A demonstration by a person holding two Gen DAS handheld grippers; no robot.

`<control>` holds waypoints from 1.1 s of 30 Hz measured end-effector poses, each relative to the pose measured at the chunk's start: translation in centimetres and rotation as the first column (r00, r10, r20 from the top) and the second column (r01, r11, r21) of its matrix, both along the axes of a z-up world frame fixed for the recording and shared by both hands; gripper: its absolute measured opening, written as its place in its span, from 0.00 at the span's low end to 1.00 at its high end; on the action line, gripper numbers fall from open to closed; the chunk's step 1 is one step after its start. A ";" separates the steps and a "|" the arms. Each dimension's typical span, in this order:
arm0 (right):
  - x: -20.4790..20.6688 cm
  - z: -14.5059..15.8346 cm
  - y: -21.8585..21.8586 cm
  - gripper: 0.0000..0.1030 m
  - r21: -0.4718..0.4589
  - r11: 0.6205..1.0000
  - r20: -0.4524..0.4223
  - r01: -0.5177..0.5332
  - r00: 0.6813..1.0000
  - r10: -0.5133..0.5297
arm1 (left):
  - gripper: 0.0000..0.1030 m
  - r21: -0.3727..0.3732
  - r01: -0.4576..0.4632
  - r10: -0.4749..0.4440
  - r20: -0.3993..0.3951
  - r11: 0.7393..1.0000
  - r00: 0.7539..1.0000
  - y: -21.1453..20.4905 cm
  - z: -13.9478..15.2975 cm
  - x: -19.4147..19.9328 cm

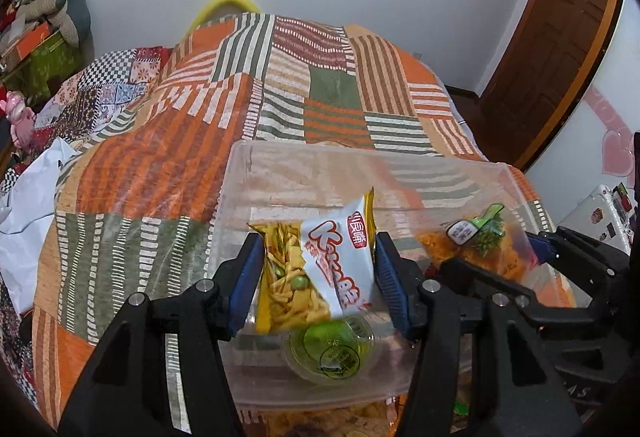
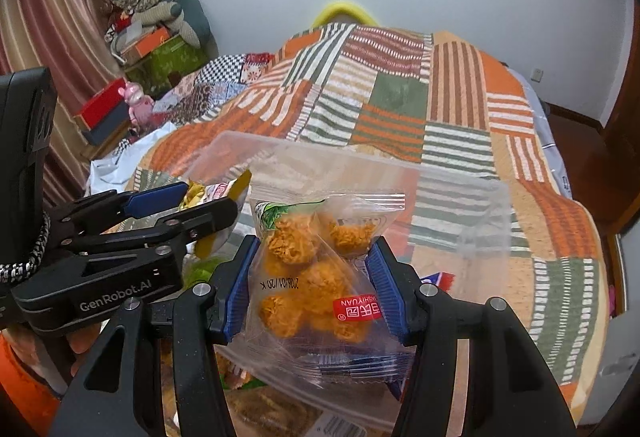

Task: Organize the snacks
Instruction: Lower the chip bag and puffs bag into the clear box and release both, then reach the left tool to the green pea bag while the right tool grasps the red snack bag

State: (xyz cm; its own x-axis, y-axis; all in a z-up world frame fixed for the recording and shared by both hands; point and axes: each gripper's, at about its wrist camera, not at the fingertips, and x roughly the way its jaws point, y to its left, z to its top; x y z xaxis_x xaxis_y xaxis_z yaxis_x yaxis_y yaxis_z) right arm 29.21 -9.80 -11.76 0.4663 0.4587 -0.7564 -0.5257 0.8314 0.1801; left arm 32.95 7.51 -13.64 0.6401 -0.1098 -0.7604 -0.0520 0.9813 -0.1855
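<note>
Here, item one: your left gripper (image 1: pixel 318 277) clamped two packets (image 1: pixel 312 269), directly above the clear bin (image 1: pixel 248 165), long axis upright. Item two: your right gripper (image 2: pixel 310 287) clamped the bag of orange balls (image 2: pixel 316 277), likewise over the bin, equally near.

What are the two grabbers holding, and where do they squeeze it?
The left gripper pinches the yellow-and-white snack packet by its two side edges. The right gripper squeezes the clear bag of orange balls at its sides.
</note>
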 end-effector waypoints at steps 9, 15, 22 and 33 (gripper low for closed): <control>-0.5 0.6 -0.2 0.65 -0.005 1.000 0.010 -0.004 1.000 0.004 | 0.56 0.005 0.005 -0.005 0.015 1.000 1.000 -0.1 0.8 -1.1; -2.6 3.0 -1.2 0.70 -0.018 1.000 0.095 -0.002 0.995 0.003 | 0.58 0.040 0.035 -0.037 0.066 0.999 0.997 -0.7 3.4 -4.0; -6.2 5.2 -3.2 0.71 -0.001 1.000 0.152 -0.005 0.988 0.005 | 0.69 0.075 0.051 -0.060 0.116 0.996 0.991 -1.0 6.2 -8.9; -13.5 5.4 -5.5 0.79 0.011 0.999 0.171 -0.032 0.985 0.030 | 0.86 0.134 0.074 -0.091 0.126 0.988 0.988 -1.2 7.7 -18.5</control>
State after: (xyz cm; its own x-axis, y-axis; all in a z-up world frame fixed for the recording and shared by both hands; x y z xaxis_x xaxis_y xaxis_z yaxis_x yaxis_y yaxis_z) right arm 15.72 -15.33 -6.34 0.5732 0.4846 -0.6608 -0.5752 0.8123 0.0967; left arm 14.50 6.27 -5.96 0.7280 -0.0733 -0.6817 0.0467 0.9973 -0.0573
